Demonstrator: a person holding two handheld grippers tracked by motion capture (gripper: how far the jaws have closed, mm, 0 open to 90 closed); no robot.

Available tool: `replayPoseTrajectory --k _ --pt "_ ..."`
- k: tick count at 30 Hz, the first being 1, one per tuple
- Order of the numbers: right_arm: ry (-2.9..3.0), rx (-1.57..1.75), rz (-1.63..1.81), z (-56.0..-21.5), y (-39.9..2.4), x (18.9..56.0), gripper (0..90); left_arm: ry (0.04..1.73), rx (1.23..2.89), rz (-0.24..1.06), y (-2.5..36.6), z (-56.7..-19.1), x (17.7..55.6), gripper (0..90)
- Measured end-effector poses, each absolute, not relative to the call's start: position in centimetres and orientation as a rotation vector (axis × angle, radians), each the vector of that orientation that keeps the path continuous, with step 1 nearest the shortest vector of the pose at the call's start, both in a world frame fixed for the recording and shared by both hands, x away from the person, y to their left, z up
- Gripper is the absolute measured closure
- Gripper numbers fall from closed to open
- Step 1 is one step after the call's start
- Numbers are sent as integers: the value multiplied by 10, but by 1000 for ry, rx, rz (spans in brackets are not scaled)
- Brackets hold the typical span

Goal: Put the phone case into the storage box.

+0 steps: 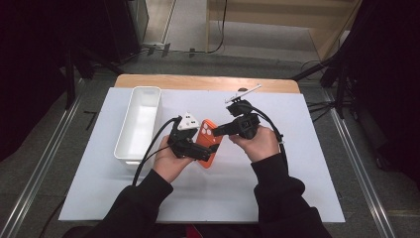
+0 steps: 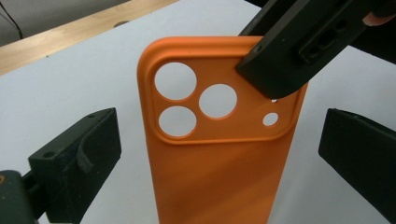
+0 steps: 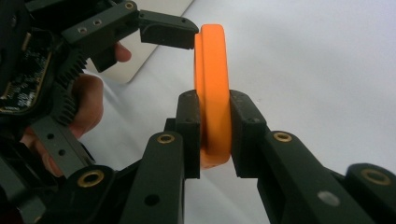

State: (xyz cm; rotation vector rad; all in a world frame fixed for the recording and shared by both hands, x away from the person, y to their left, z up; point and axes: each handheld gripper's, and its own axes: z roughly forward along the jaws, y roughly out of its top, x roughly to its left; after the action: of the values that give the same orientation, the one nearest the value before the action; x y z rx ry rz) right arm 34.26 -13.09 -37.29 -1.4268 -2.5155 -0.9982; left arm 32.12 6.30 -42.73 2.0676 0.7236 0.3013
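- White bin (image 1: 138, 124), long and narrow, on the left half of the white sheet (image 1: 297, 188), short end near the far edge of the table (image 1: 208, 82), nothing visible inside.
- Black cable (image 1: 151, 148) trailing from left gripper back past the bin's near end toward the left sleeve.
- Left gripper (image 1: 198, 151) near table centre, just right of the bin, held in left hand (image 1: 171, 163); grey three-cornered plate on top.
- In left gripper view, jaws spread wide either side of the case, pads clear of both long edges: released, not gripping.
- Orange phone case (image 1: 208, 143) at table centre between the two grippers, well apart from every table edge, camera end toward the far edge.
- Same case in left gripper view (image 2: 219, 158): back face to the camera, three big round lens holes and small holes in a raised block at its far end.
- Right gripper's jaw tip lying over the far right corner of that block in left gripper view.
- Right gripper (image 3: 214, 135) clenched on the case's edge; in right gripper view pads pressing both faces, case seen edge-on (image 3: 212, 79) and upright between them.
- Case appears lifted off the sheet at the gripped end; contact at the other end not clear.
- Right gripper in high view (image 1: 218, 131) right of centre, pointing left at the case, held in right hand (image 1: 257, 144).
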Motion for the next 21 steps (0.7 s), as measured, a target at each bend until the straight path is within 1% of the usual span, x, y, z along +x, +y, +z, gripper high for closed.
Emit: replayPoseTrajectory --k 6,14,21 --pt "-2512 -1425 -993 -373 -129 341 743 715 2053 291 61 -427 320 0" --pt "-2507 -1412 -997 -374 -126 340 743 734 2040 324 57 -430 321 0" --pt "-2493 -1418 -1007 -373 -125 340 743 737 2027 355 57 -429 320 72"
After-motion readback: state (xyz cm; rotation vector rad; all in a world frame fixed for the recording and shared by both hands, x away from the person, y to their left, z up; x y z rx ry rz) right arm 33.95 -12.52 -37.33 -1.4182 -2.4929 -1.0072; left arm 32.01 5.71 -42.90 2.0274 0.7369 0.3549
